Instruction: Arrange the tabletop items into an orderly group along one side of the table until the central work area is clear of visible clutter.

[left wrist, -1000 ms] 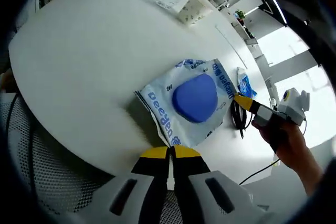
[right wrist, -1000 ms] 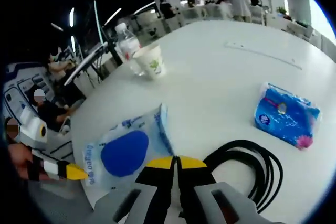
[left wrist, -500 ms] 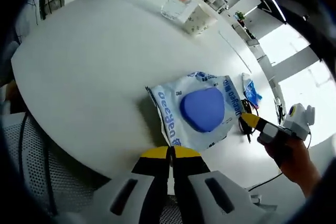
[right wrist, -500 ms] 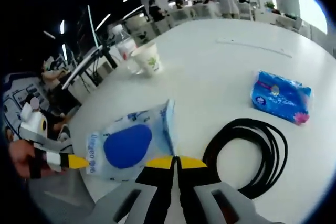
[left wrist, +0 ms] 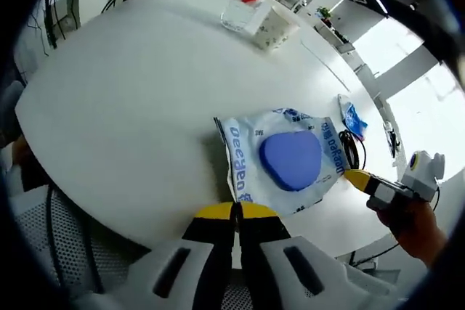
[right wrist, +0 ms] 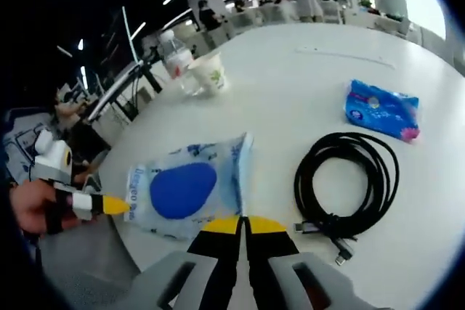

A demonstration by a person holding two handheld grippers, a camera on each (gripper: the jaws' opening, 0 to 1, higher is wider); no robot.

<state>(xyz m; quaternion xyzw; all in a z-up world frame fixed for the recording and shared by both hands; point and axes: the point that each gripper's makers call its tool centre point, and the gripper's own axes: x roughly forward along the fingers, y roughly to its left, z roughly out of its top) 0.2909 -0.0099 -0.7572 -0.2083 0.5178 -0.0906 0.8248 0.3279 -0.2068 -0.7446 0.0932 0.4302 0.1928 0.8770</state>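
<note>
Near table (left wrist: 109, 107) edge — blue pouch (left wrist: 287, 161)

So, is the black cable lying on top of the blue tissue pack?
No, in the right gripper view the coiled black cable lies on the bare table, apart from the blue tissue pack beyond it.

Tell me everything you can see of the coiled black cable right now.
The black cable is wound into a loose round coil of several loops, lying flat on the white table. Its connector ends trail out at the near side. It sits between the clear packet and the blue tissue pack, touching neither.
</note>
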